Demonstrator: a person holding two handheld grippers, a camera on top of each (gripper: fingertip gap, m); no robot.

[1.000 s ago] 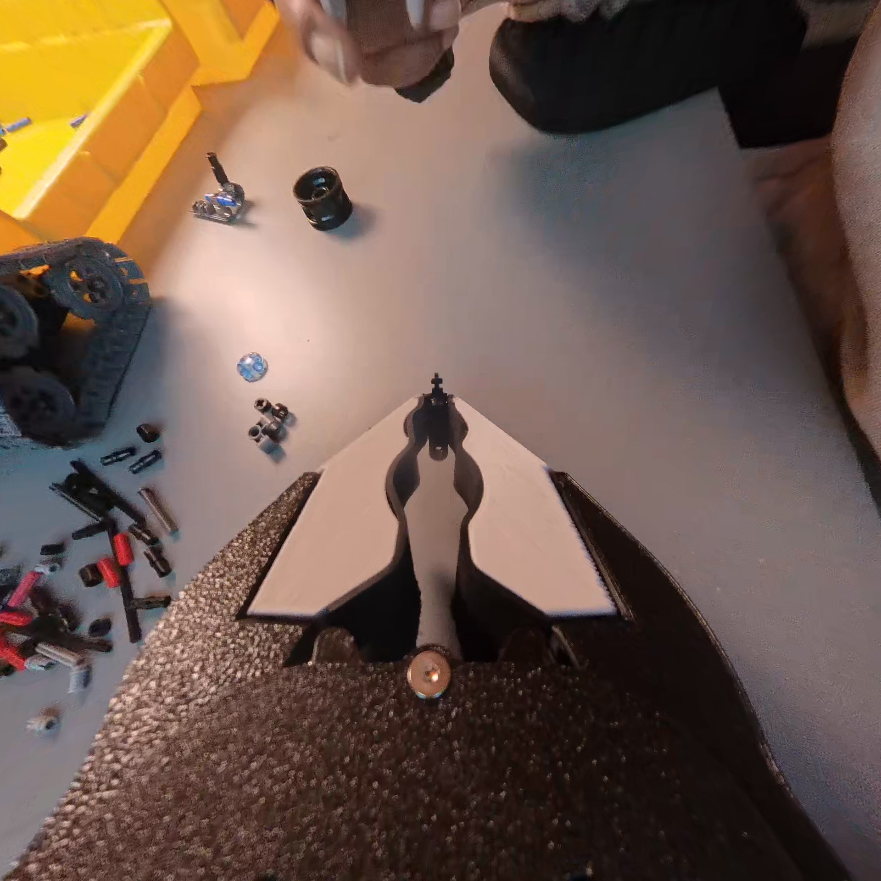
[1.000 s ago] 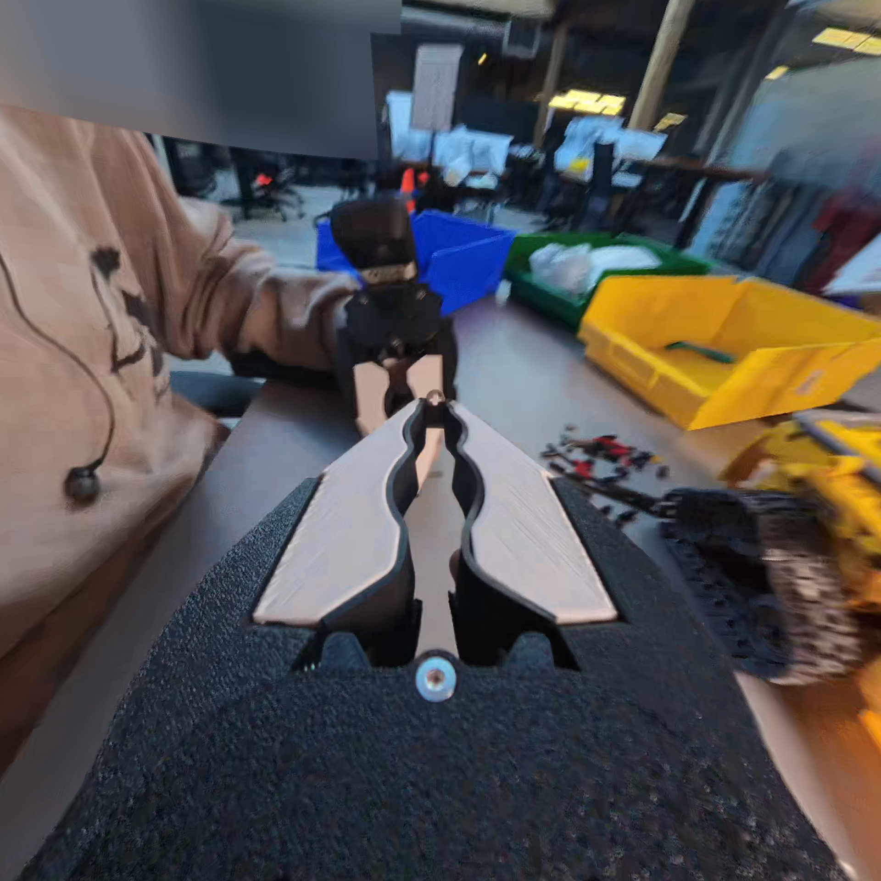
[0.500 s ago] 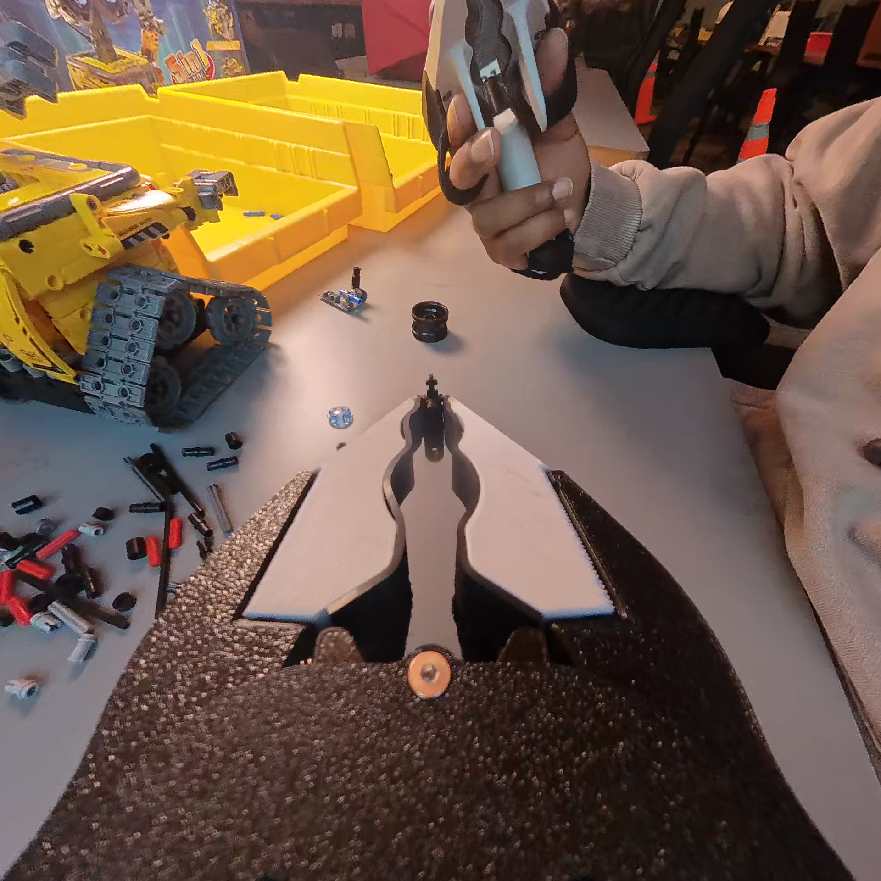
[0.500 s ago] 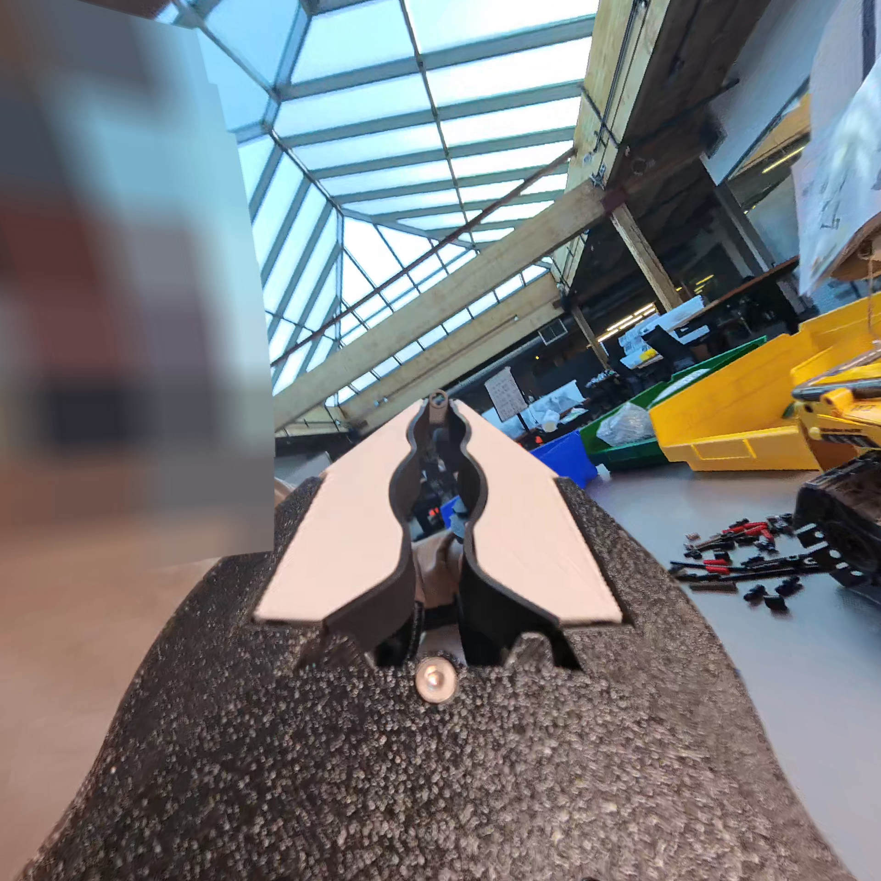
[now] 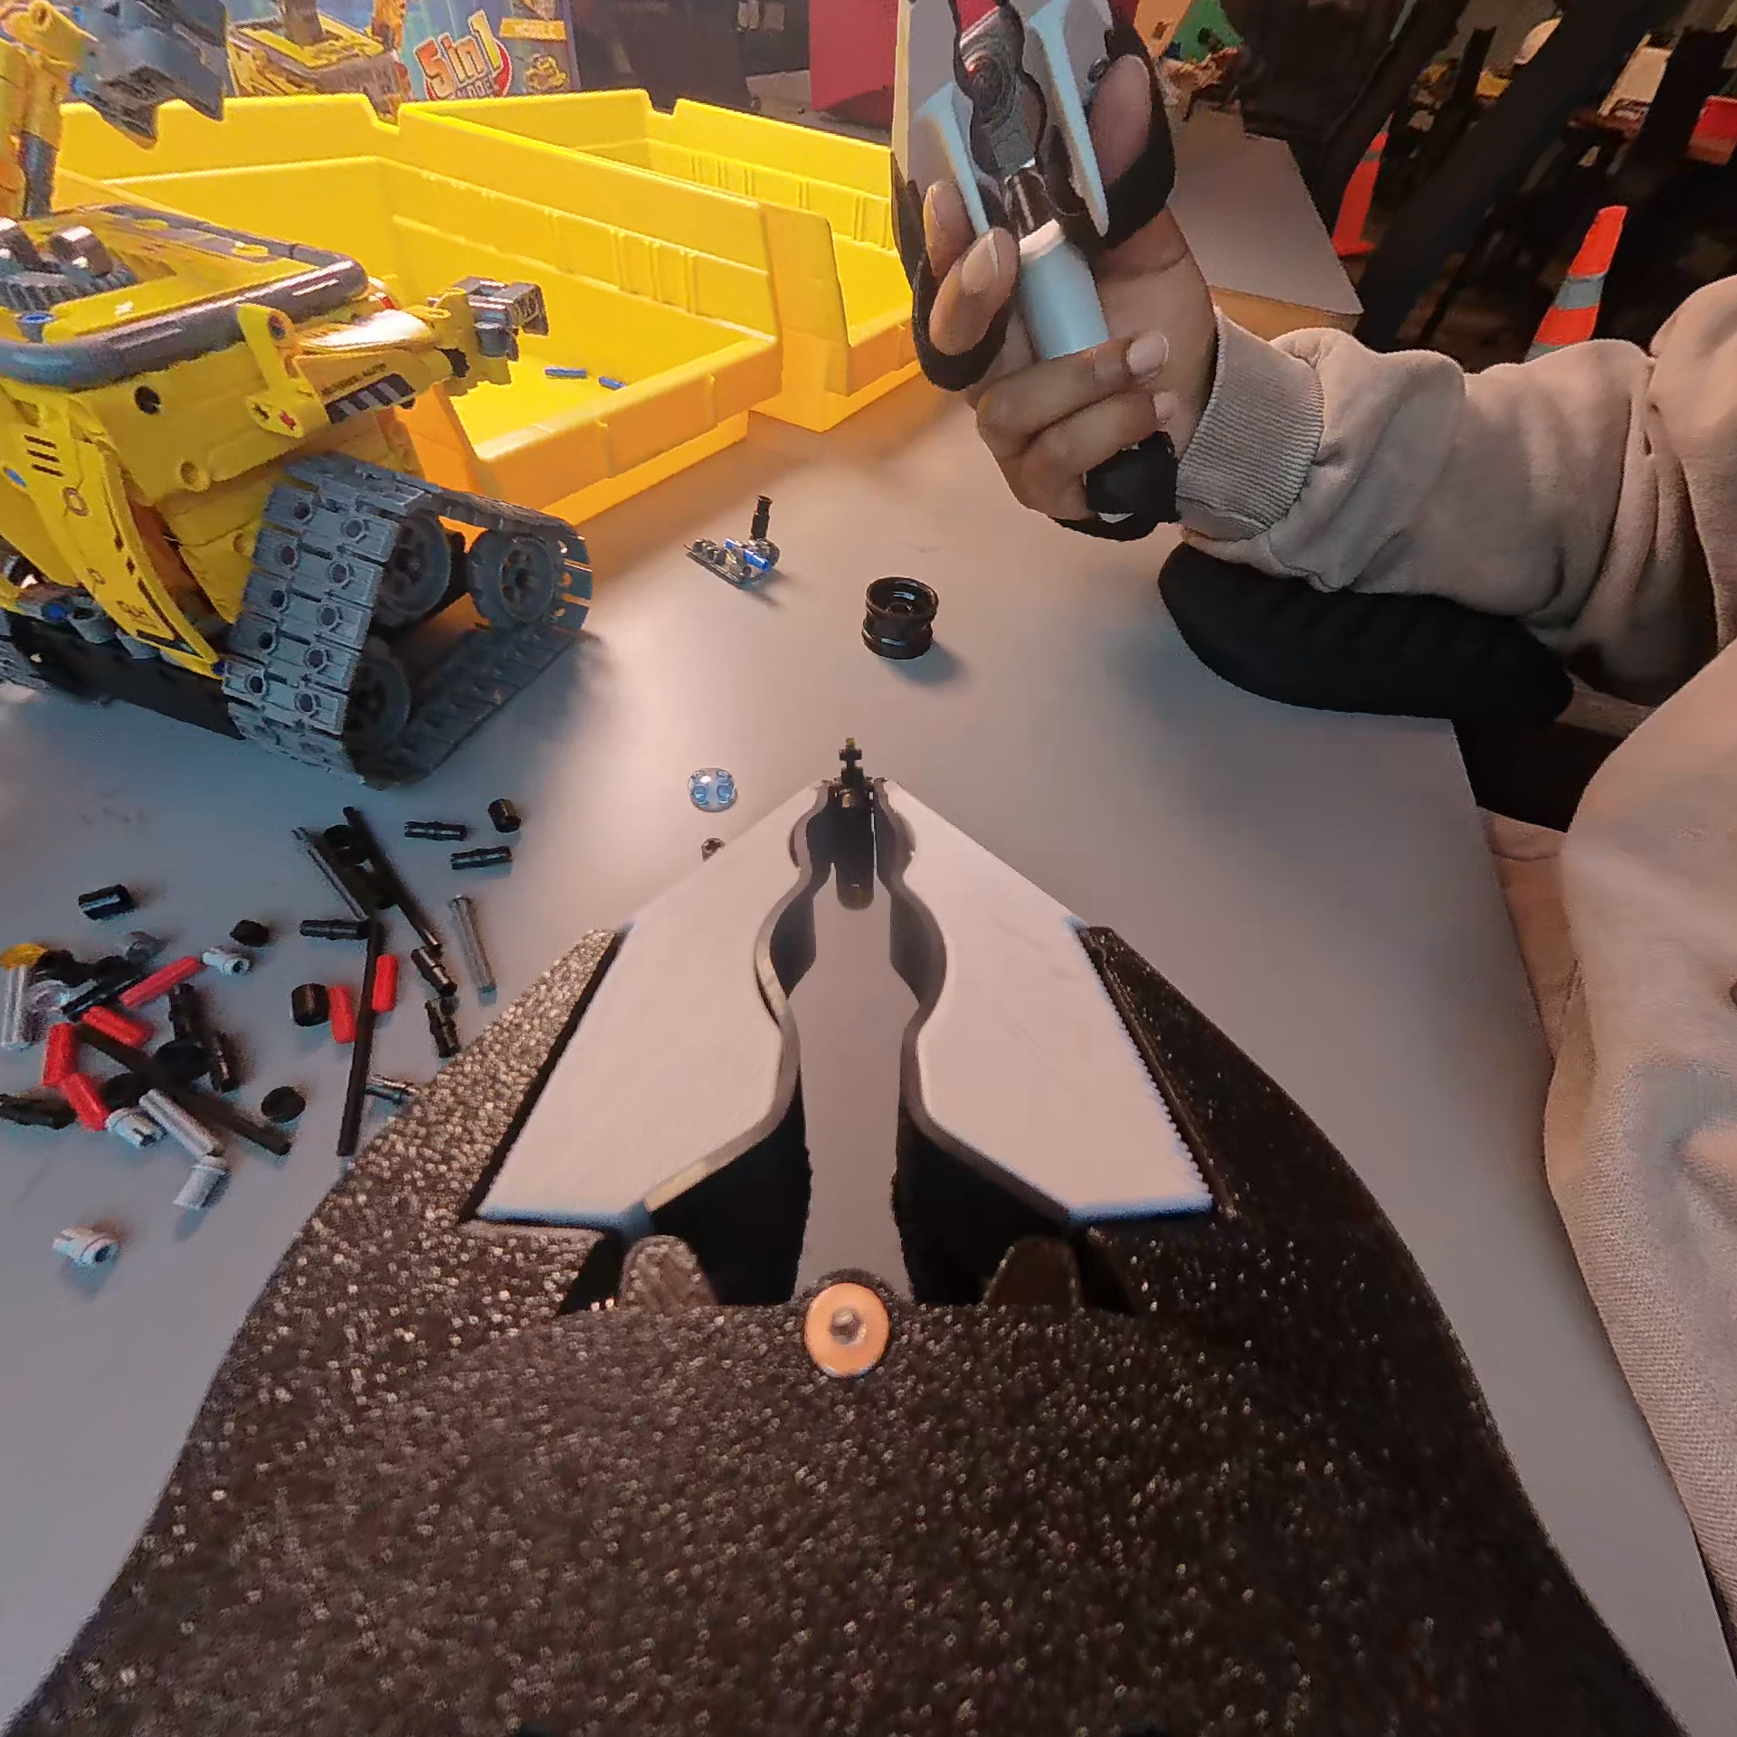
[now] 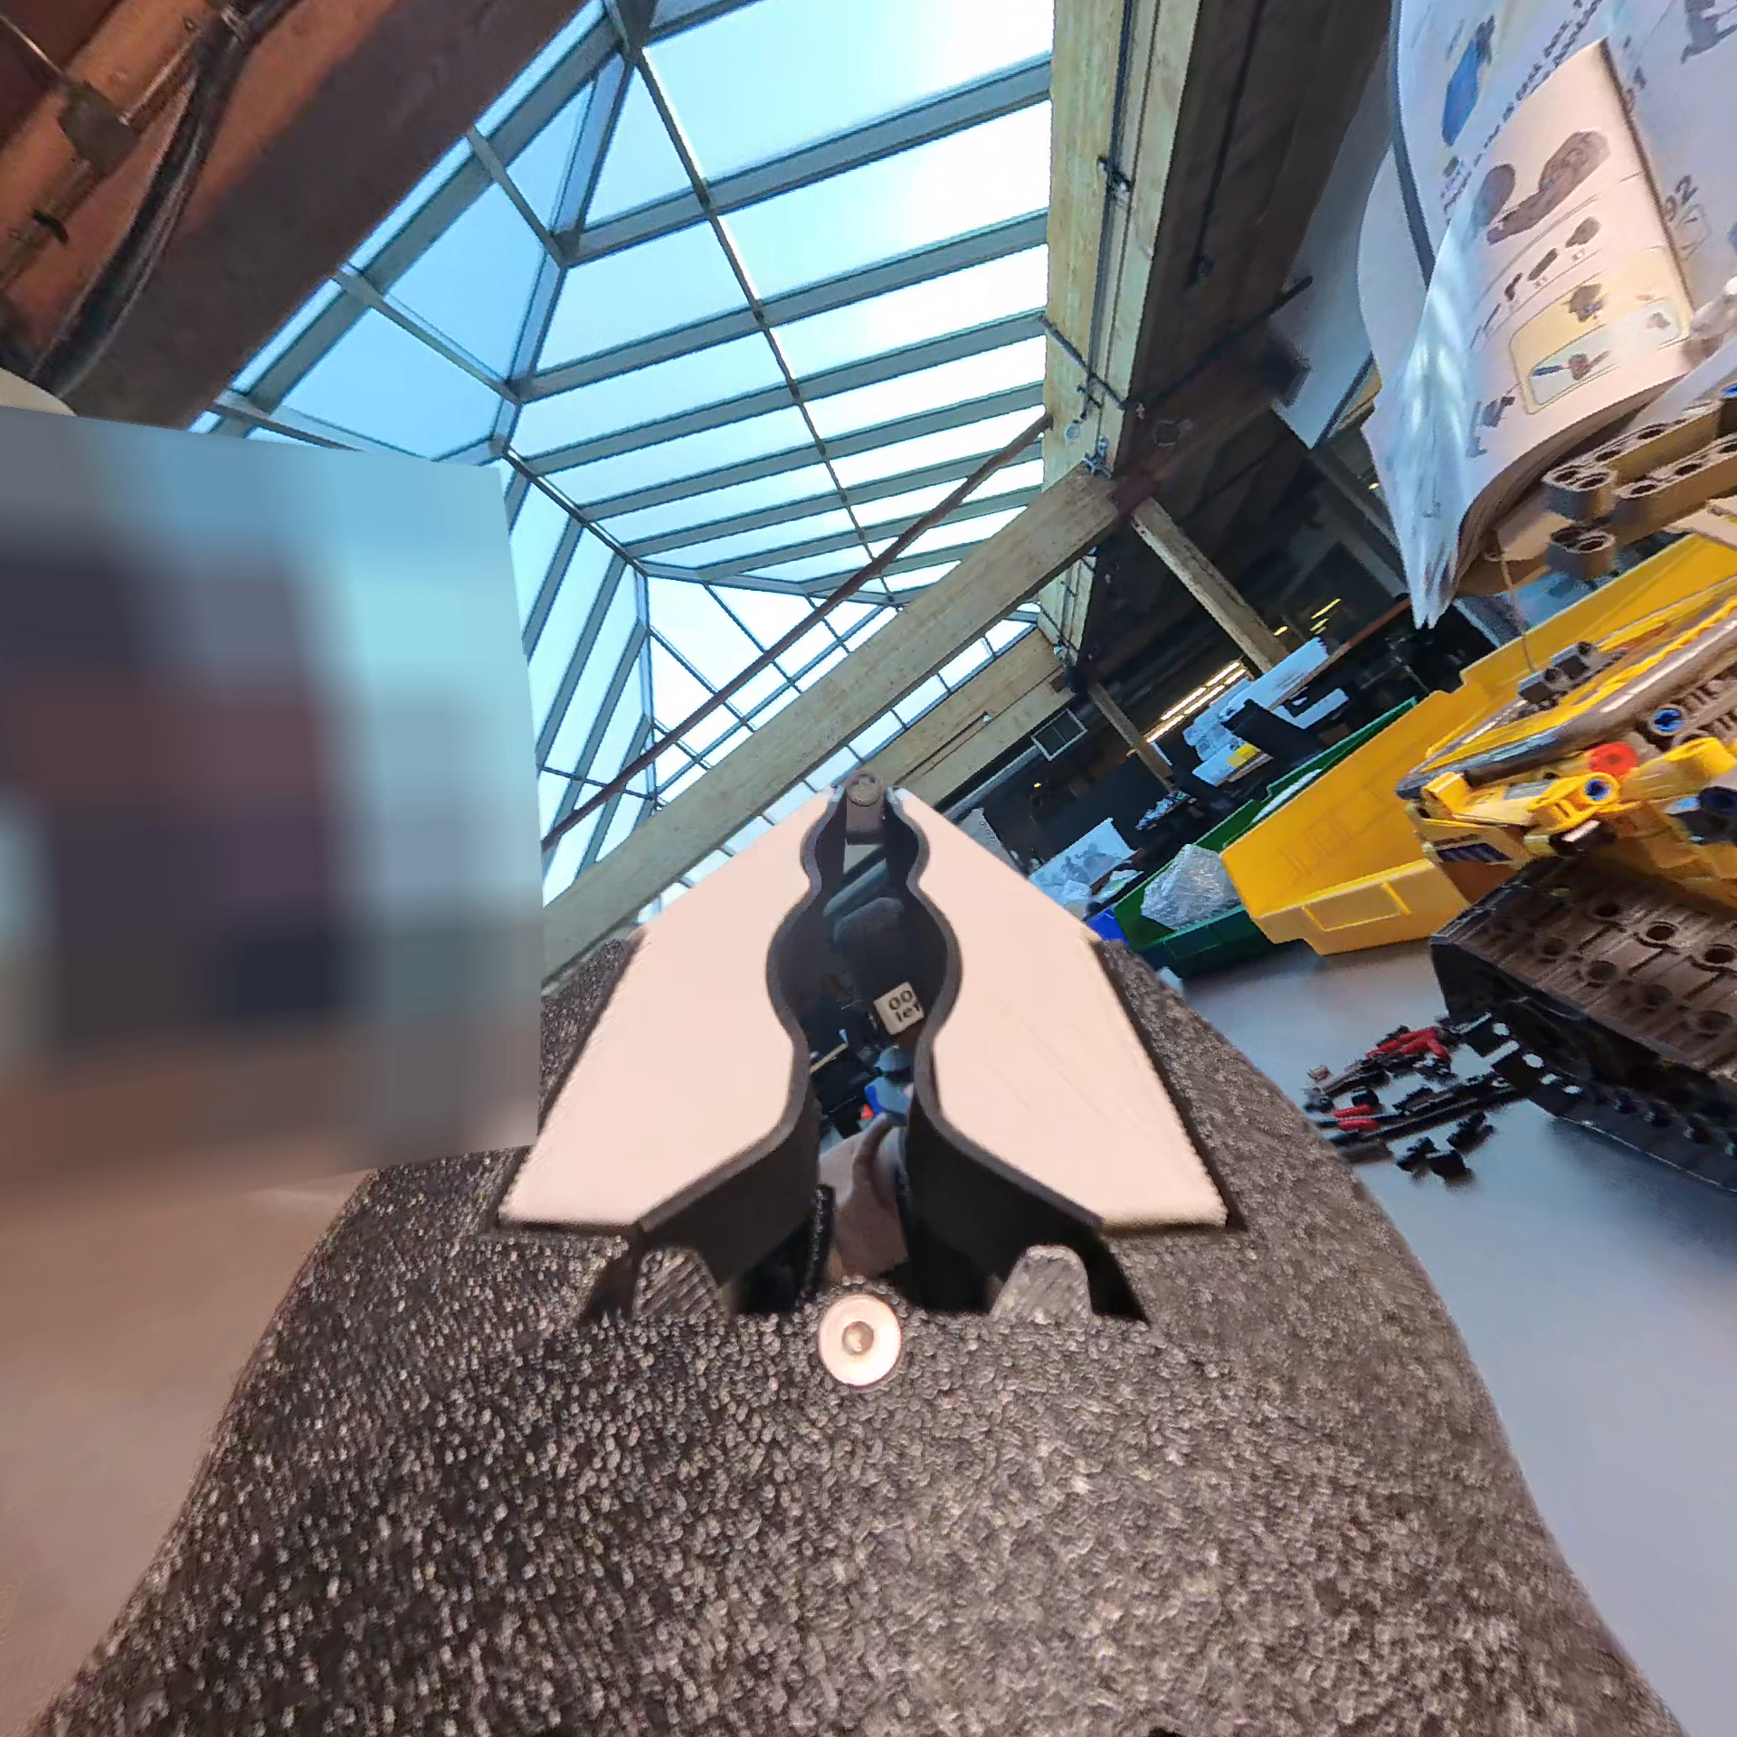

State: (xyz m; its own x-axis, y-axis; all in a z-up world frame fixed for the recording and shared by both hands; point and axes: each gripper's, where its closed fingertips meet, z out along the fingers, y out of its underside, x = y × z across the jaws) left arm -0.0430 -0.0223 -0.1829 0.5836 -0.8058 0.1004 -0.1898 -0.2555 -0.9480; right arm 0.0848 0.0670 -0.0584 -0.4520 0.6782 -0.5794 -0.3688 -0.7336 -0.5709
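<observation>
A: Left of the left gripper [image 5: 851, 799], loose parts [image 5: 188, 1015] and a tracked model [image 5: 282, 526]. Clamped on a small black pin [image 5: 852, 846], raised off the table [image 5: 1175, 940] for handling.

B: Right gripper [image 6: 863, 799] pinching a grey piece [image 6: 862, 816], tilted skyward.

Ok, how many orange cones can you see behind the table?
2. The left cone stands past the far corner of the table, partly hidden; the right cone shows above the sleeve. Others may be hidden back there.
</observation>
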